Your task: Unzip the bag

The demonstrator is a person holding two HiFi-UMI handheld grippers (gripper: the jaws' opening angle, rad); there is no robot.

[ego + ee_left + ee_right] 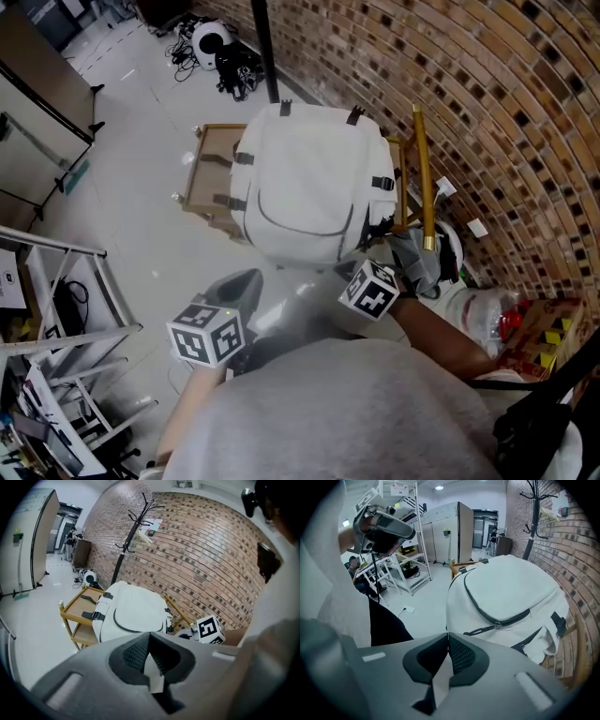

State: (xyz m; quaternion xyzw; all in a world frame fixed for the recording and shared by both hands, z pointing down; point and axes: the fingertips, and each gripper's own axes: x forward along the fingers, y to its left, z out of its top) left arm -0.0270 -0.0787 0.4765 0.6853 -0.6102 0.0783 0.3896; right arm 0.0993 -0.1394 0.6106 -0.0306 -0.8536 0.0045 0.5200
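A white backpack [309, 178] lies on a wooden cart [208, 169], with a dark curved zipper [487, 613] across its front pocket. The zipper pull [499, 625] and its cord sit at the near end of that curve. My right gripper [448, 634] is shut and empty, close to the bag's near right corner [403, 246] and just short of the pull. Its marker cube [209, 630] shows beside the bag. My left gripper [149, 633] is also shut with nothing in it. It hangs lower left [242, 284], away from the bag.
A brick wall [487, 94] runs behind and to the right of the cart. A black coat stand [265, 47] rises at the back. A yellow pole [422, 178] leans by the bag. Plastic bags [487, 309] lie at the right, and a metal rack [56, 309] stands at the left.
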